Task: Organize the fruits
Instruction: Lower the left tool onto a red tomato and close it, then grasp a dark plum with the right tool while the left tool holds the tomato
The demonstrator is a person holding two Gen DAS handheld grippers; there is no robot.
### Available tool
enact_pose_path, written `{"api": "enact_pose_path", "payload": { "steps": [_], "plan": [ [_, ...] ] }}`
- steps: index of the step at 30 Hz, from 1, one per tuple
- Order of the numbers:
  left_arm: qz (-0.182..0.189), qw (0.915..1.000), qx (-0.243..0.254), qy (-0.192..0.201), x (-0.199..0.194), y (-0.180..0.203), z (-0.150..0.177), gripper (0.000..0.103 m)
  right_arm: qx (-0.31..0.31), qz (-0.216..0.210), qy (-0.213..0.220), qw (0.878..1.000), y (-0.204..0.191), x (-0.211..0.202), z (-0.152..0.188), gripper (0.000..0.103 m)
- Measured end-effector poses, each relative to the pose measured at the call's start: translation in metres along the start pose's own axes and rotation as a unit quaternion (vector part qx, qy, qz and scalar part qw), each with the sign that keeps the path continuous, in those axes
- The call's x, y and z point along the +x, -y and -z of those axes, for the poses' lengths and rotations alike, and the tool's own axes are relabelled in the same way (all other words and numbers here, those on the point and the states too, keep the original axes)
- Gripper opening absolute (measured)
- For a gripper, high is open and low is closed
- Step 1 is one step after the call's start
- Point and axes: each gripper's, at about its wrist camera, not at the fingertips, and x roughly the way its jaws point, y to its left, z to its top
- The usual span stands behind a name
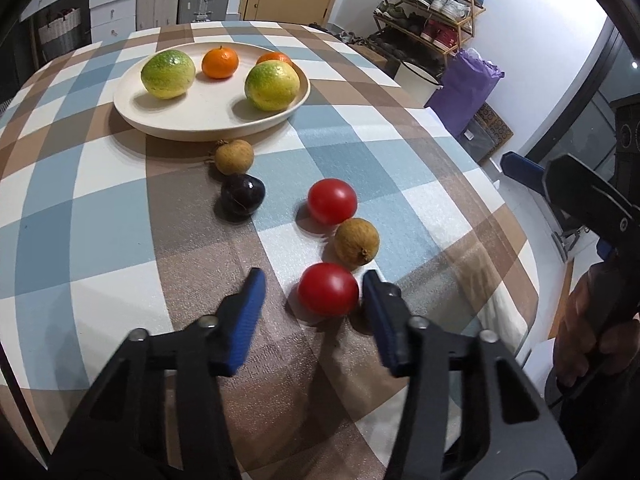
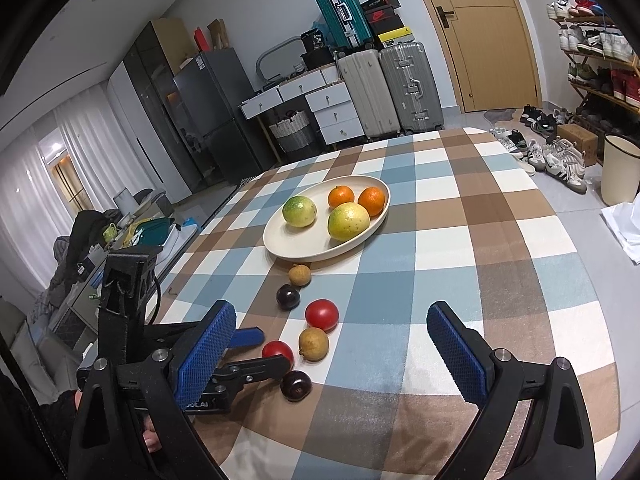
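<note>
The left gripper straddles a tomato near the table edge, jaws spread, one pad touching. The right gripper gapes empty; the plate sits mid-table.

Checked tablecloth in blue, brown and white, covering the table. Two silver suitcases upright against the far wall, a teal suitcase and shoeboxes stacked above. White drawer unit beside them, a woven basket beneath. Grey fridge to its left. Wooden door, shut. Shoe rack full of trainers; loose shoes on the floor. Cream bin. Purple bag. White curtains.
</note>
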Motion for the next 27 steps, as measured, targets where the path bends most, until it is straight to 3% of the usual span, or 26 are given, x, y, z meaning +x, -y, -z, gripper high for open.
{"api": "enact_pose_path", "payload": {
  "steps": [3,18,27],
  "plan": [
    [0.023,0.9997,-0.003,0.000,0.000,0.000,0.002,0.029,0.000,-0.001,-0.001,1.000,-0.001,0.001,0.001,0.098],
    [0.017,0.9995,-0.024,0.014,-0.012,-0.013,0.006,0.029,0.005,-0.005,-0.012,1.000,0.000,0.005,0.005,0.098],
    [0.009,0.9987,-0.038,0.032,-0.027,-0.020,0.013,0.029,0.000,-0.010,-0.043,0.999,-0.005,0.019,0.021,0.098]
  ]
}}
